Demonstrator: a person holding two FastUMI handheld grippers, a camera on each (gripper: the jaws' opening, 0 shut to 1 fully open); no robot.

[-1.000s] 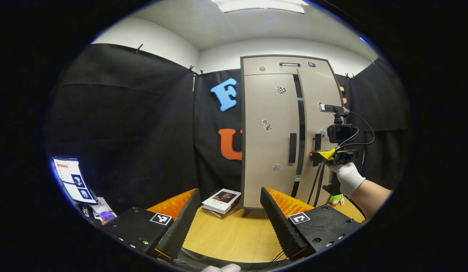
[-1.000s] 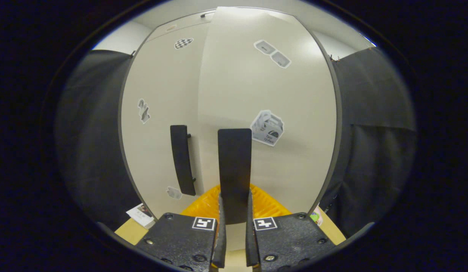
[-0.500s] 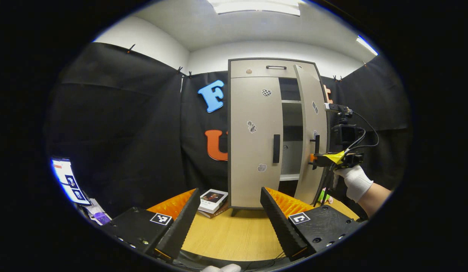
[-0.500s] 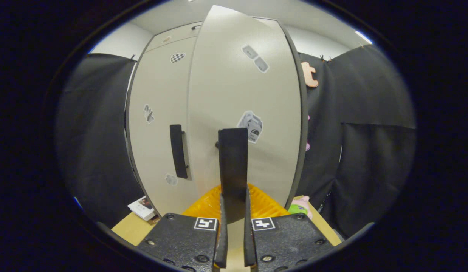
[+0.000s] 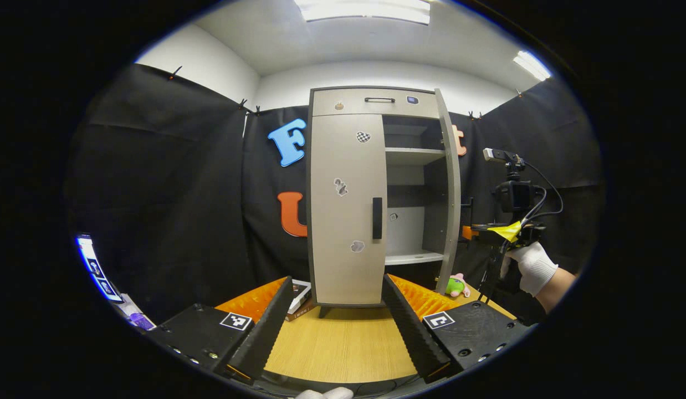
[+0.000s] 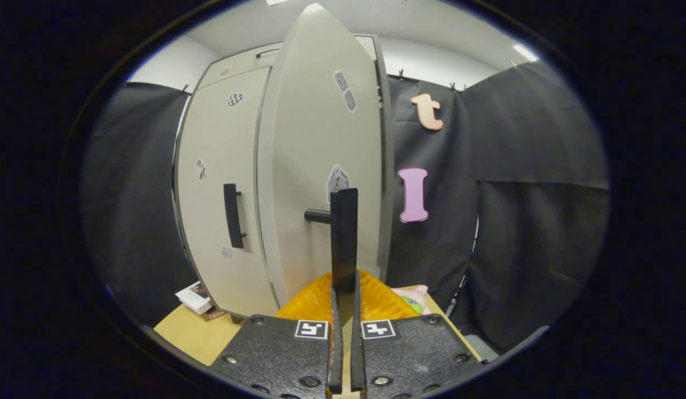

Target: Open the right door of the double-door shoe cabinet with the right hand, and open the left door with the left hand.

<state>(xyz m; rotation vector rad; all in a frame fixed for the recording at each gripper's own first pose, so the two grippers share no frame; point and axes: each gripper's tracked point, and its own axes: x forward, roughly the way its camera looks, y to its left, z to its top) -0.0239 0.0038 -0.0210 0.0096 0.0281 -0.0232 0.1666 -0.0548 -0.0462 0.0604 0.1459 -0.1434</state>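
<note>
Status: the right door point(image 5: 449, 188) of the cabinet point(image 5: 370, 102) stands swung well out, seen edge-on right of centre in the left gripper view, with shelves point(image 5: 412, 155) exposed behind it. This half of the task is judged nearly or fully done. The left door point(image 5: 346, 208) is shut; its opening is not yet begun.

Right gripper point(image 6: 343, 277): fingers pressed close together, pinching the right door's handle point(image 6: 343, 233), which rises as a narrow bar at frame centre in the right gripper view, straight above the fingers. Its hand point(image 5: 532, 267) shows at the right edge of the left gripper view.

Left gripper point(image 5: 334, 310): fingers spread wide at the frame bottom, holding nothing. The left handle point(image 5: 377, 218) lies well apart from them, above and slightly right of the gap between them, at frame centre. A table point(image 5: 343, 349) lies between the fingers and the cabinet.
</note>
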